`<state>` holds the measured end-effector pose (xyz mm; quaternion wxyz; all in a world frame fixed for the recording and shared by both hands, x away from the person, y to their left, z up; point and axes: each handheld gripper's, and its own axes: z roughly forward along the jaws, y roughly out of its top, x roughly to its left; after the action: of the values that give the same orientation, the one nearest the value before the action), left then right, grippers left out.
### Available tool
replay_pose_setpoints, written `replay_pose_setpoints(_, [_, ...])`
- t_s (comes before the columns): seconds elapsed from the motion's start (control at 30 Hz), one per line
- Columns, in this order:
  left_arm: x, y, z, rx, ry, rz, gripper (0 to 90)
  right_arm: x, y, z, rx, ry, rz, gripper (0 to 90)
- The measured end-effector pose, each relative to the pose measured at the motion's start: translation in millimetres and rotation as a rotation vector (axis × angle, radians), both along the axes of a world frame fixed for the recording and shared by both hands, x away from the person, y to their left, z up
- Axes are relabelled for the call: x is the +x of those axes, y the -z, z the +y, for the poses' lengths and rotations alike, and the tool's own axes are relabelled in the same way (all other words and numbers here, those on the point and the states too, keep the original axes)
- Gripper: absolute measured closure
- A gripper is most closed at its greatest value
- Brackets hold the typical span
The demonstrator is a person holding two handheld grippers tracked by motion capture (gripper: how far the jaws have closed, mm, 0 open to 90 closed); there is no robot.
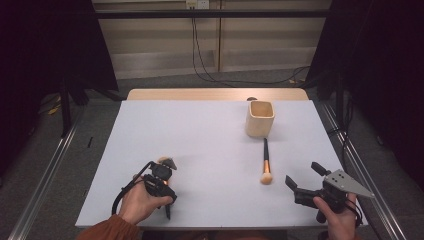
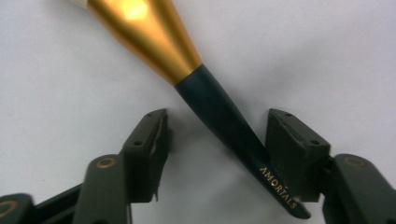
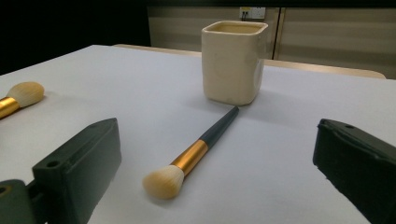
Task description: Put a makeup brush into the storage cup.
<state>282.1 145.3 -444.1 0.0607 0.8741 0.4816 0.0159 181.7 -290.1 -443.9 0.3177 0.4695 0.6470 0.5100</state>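
A dim room with dark drapes on both sides frames a white bench (image 1: pixel 210 130). A cream cup (image 1: pixel 260 118) stands toward the far right, open end up, a likely home for brushes. One brush (image 1: pixel 266 161) lies just in front of it, bristles toward the person, handle tip near the cup's base. The right hand-held gripper (image 1: pixel 303 181) rests at the near right edge with jaws wide apart and nothing in them, aimed at that brush. At the near left, the left hand-held gripper (image 2: pixel 217 140) straddles a second brush (image 2: pixel 205 98) lying flat; its jaws stand half closed, one pad touching the dark handle, the other clear of it, so nothing is clamped yet.
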Motion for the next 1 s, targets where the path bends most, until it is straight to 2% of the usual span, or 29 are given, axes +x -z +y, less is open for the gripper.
replay_pose_setpoints(0.23, [-0.3,-2.2,8.5,-0.015,0.010,-0.002,58.7,0.1,0.1,-0.2,-0.002,-0.001,0.001,0.7])
replay_pose_setpoints(0.47, [2.2,-2.4,13.0,-0.017,0.018,0.018,65.1,-0.4,0.2,-0.5,-0.002,0.001,0.001,0.7])
replay_pose_setpoints(0.57, [4.3,-1.3,19.3,-0.049,0.006,0.027,68.6,-0.4,0.4,-0.9,0.000,0.001,-0.001,0.7])
replay_pose_setpoints(0.63, [6.0,-0.7,22.5,-0.064,0.001,0.034,74.3,-0.6,0.4,-0.7,0.001,-0.001,0.000,0.7])
replay_pose_setpoints(0.7, [6.7,-0.7,23.0,-0.066,0.003,0.037,74.4,-0.6,0.5,-0.4,0.000,-0.001,0.005,0.7])
replay_pose_setpoints(0.83, [6.4,-1.1,18.0,-0.029,0.021,0.029,74.4,-0.3,0.6,-0.3,-0.002,-0.002,0.006,0.7])
replay_pose_setpoints(0.9, [7.7,-1.1,20.6,-0.044,0.024,0.042,74.3,-0.3,0.6,-0.4,0.000,-0.001,0.006,0.7])
replay_pose_setpoints(1.0, [7.2,-0.6,23.6,-0.070,0.022,0.037,74.5,-0.2,0.7,-0.5,0.001,-0.001,0.006,0.7])
